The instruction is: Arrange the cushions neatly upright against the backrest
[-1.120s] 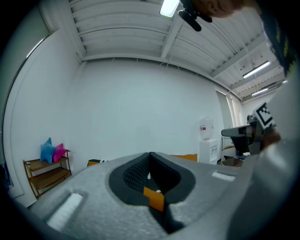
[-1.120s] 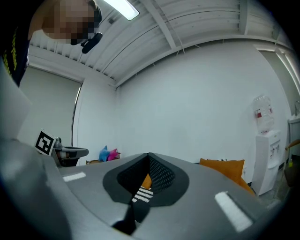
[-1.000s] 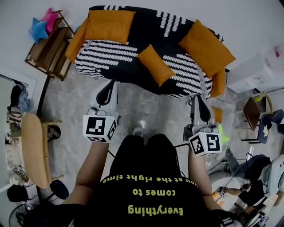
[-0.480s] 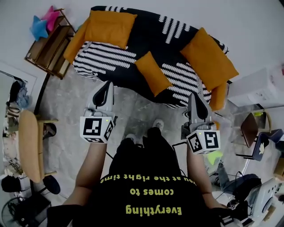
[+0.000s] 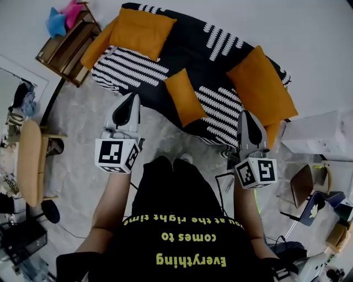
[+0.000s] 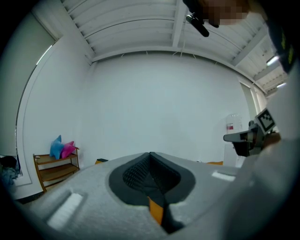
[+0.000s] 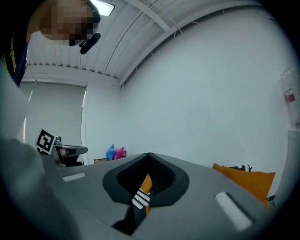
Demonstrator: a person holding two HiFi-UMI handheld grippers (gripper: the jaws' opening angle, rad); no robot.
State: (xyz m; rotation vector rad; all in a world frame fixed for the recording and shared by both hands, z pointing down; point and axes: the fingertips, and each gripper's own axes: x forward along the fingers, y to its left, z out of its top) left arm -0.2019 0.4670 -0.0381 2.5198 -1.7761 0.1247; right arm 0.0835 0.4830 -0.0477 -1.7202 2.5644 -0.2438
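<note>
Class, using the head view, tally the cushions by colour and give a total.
Orange cushions: 5
Blue cushions: 1
Pink cushions: 1
Total: 7

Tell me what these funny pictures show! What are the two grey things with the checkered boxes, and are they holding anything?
A person holds a grabbing tool in each hand: the left gripper and the right gripper. The patterned boxes are part of them. One picture comes from a camera on the person's head, looking down. The other two come from cameras riding on each tool. In front stands a striped sofa with orange cushions; the middle cushion lies on the seat. Both tools' jaws are shut and hold nothing.
</note>
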